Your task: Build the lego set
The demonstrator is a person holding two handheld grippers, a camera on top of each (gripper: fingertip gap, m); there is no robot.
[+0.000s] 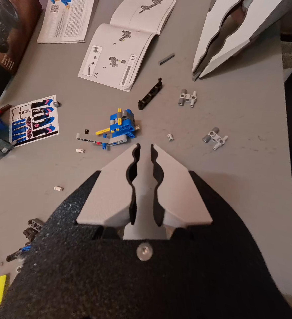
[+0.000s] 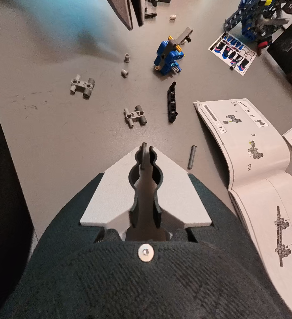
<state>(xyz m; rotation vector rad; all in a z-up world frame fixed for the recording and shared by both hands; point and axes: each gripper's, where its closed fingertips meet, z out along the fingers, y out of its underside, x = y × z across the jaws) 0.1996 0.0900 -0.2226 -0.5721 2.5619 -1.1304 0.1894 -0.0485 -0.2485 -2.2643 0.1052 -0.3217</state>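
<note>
A: The right gripper (image 2: 146,147) is pinched on a dark grey axle (image 2: 143,155), tip poking past the fingers. I'd keep it straight and square it to a hole in the nearest grey connector (image 2: 135,116), just ahead of that axle.

B: The left gripper (image 1: 145,145)?

A: Narrow gap, nothing in it, hovering. It could steady the connector. A spare axle (image 2: 191,157) lies right of the held one; beyond are the black beam (image 2: 172,103), a second connector (image 2: 82,86) and the blue assembly (image 2: 168,57).

B: Surface?

A: Scuffed grey table (image 2: 55,129); open instruction booklet (image 2: 245,146) to the right, sticker sheet (image 2: 233,53) farthest.
</note>
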